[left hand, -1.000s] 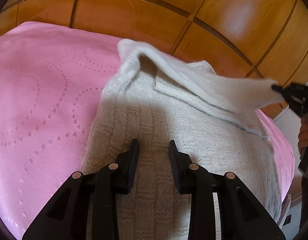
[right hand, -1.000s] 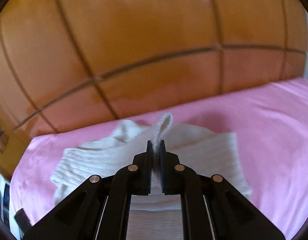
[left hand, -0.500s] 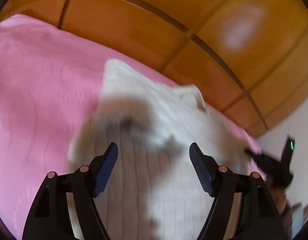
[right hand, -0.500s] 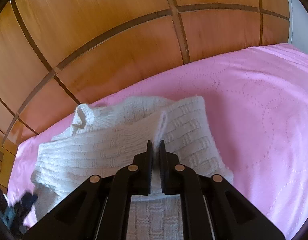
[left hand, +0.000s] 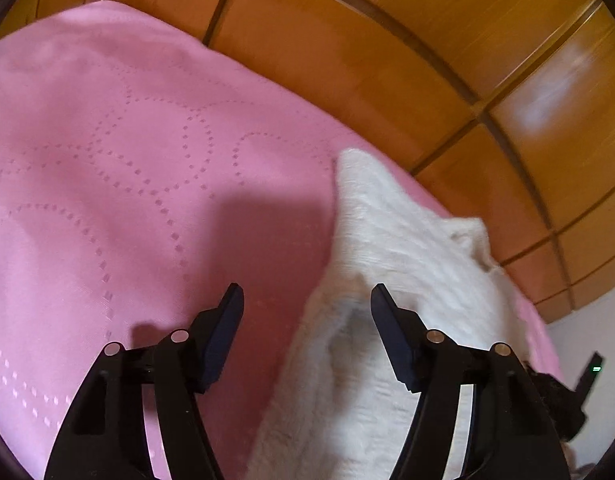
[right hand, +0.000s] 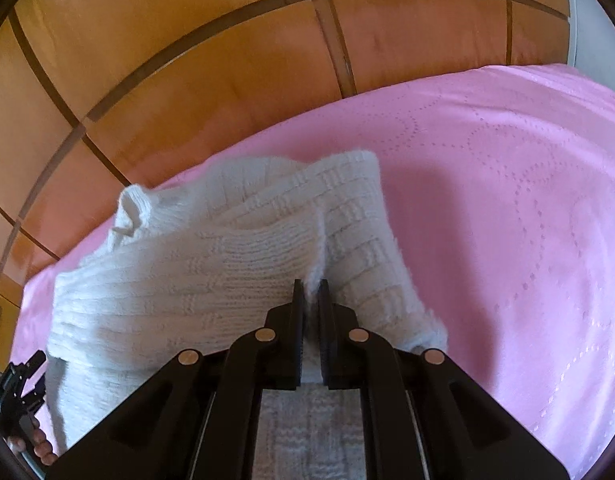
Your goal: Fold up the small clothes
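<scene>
A cream knitted sweater [left hand: 387, 248] lies partly folded on the pink bedspread [left hand: 107, 160]. My left gripper [left hand: 306, 290] hovers over the sweater's left edge. Its jaws stand wide and are closing. Only that edge and bare bedspread lie under the gap, and neither pad touches the knit. In the right wrist view my right gripper [right hand: 310, 285] pinches a raised fold of the sweater [right hand: 227, 260] low over the garment. Its jaws are easing apart, with the knit still held between the pads. The collar [right hand: 131, 212] lies bunched at the far left.
A wooden panelled headboard [left hand: 387, 40] runs along the far edge of the bed [right hand: 507, 200]. The right gripper [left hand: 559, 396] shows at the left wrist view's lower right. The left gripper [right hand: 19, 380] and a hand's fingers [right hand: 39, 448] show at the right wrist view's lower left.
My left gripper opened wide and slid left off the sweater's middle to its edge. My right gripper came down, laying the lifted sleeve across the sweater body.
</scene>
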`<state>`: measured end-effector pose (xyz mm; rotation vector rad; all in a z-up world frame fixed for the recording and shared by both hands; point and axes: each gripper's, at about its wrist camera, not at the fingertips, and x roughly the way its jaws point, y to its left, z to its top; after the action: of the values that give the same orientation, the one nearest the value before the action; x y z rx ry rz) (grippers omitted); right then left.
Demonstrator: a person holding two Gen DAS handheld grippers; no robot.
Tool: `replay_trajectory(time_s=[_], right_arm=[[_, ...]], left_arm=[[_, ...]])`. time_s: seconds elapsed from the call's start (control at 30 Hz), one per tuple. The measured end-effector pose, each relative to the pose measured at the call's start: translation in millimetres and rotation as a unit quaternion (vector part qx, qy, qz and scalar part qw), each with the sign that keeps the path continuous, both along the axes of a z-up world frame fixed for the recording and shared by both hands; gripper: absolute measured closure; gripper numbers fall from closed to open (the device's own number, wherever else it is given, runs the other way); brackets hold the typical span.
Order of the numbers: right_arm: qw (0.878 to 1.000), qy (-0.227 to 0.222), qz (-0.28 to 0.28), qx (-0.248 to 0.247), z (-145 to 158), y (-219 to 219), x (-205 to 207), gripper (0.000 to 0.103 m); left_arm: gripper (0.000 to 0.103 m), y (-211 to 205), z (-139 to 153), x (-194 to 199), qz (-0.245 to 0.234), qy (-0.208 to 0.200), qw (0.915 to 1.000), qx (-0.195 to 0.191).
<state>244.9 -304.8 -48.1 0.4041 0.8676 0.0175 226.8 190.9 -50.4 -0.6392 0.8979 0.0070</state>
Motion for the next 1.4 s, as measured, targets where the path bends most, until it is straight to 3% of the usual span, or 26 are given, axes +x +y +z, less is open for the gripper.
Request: replay_trajectory(time_s=[0.07, 0.2, 0.23, 0.37, 0.43, 0.47, 0.5, 0.53, 0.57, 0.6, 0.67, 0.8, 0.9, 0.93, 0.97, 1.0, 1.07, 1.1, 1.13, 1.23, 1.4], right_arm=[[1.000, 0.000, 0.001, 0.014, 2.2, -2.5, -1.8, 0.088], [0.999, -0.008, 0.014, 0.047, 4.3, -5.4, -9.3, 0.062], [0.999, -0.008, 0.018, 0.046, 3.3, -3.2, -10.0, 0.061], [0.999, -0.002, 0.023, 0.035, 2.2, 2.0, -8.5, 0.061], [0.999, -0.001, 0.034, 0.029, 4.3, 5.6, -7.3, 0.071], [0.999, 0.000, 0.041, 0.025, 5.4, 7.6, -6.3, 0.083], [0.999, 0.001, 0.048, 0.019, 7.3, 10.3, -5.5, 0.094], [0.999, -0.001, 0.051, 0.011, 9.4, 12.2, -5.5, 0.095], [0.998, -0.012, 0.055, 0.005, 15.4, 13.3, -8.3, 0.096], [0.998, -0.021, 0.058, 0.008, 20.5, 13.1, -10.5, 0.096], [0.998, -0.036, 0.058, 0.010, 28.4, 10.1, -15.5, 0.097], [0.999, 0.001, 0.048, -0.024, 7.3, 10.5, -5.7, 0.097], [0.999, 0.006, 0.039, -0.024, -1.9, 10.7, -4.1, 0.095], [0.999, 0.004, 0.032, -0.017, 0.2, 8.5, -6.0, 0.093], [1.000, 0.001, 0.024, -0.014, 2.4, 6.7, -7.0, 0.083], [1.000, -0.005, 0.018, -0.015, 5.7, 4.9, -9.2, 0.068], [0.999, -0.026, 0.009, -0.024, 18.6, 2.8, -17.5, 0.062], [0.999, -0.035, 0.009, -0.026, 24.4, 3.9, -19.9, 0.060], [0.999, -0.044, 0.011, -0.027, 30.5, 6.8, -22.1, 0.058], [0.996, -0.067, 0.047, -0.035, 44.4, 30.3, -21.7, 0.054], [0.991, -0.063, 0.098, -0.069, 38.7, 68.7, -10.9, 0.050]], left_arm=[[0.039, -1.5, 7.4, -0.6, -0.014, -0.004, 0.9991, -0.040], [0.040, -18.3, 18.9, -8.8, -0.047, -0.030, 0.9930, -0.104], [0.040, -24.1, 18.3, -8.7, -0.055, -0.032, 0.9912, -0.116], [0.029, -36.1, 0.3, 10.3, -0.031, -0.008, 0.9877, -0.153], [0.029, -35.6, -9.7, 21.3, -0.007, 0.001, 0.9852, -0.171], [0.030, -30.8, -11.6, 24.7, 0.004, 0.002, 0.9851, -0.172], [0.046, -28.7, -14.3, 31.8, 0.017, 0.001, 0.9851, -0.171], [0.075, -28.3, -15.7, 38.3, 0.023, 0.006, 0.9860, -0.165], [0.088, -28.0, -17.4, 43.6, 0.027, 0.015, 0.9874, -0.155], [0.097, -24.1, -18.4, 43.1, 0.042, 0.021, 0.9888, -0.142], [0.097, -20.5, -17.4, 38.9, 0.045, 0.017, 0.9901, -0.132], [0.097, -30.6, -19.5, 21.7, 0.012, 0.025, 0.9980, -0.056], [0.096, -32.5, -17.9, 15.6, 0.001, 0.030, 0.9989, -0.036], [0.096, -31.5, -12.6, 13.5, 0.000, 0.032, 0.9992, -0.026], [0.094, -30.0, -8.9, 12.8, -0.002, 0.031, 0.9993, -0.020], [0.089, -28.5, -1.2, 10.9, -0.005, 0.024, 0.9996, -0.014], [0.078, -22.7, 14.2, 7.9, -0.001, -0.001, 0.9999, 0.015], [0.058, -20.5, 20.6, 9.7, 0.003, -0.008, 0.9996, 0.026], [0.042, -17.9, 25.7, 12.6, 0.008, -0.017, 0.9994, 0.029], [0.041, -7.4, 29.6, 30.6, 0.005, -0.020, 0.9998, 0.007], [0.041, -1.8, 5.6, 86.3, -0.004, 0.032, 0.9988, -0.036]])
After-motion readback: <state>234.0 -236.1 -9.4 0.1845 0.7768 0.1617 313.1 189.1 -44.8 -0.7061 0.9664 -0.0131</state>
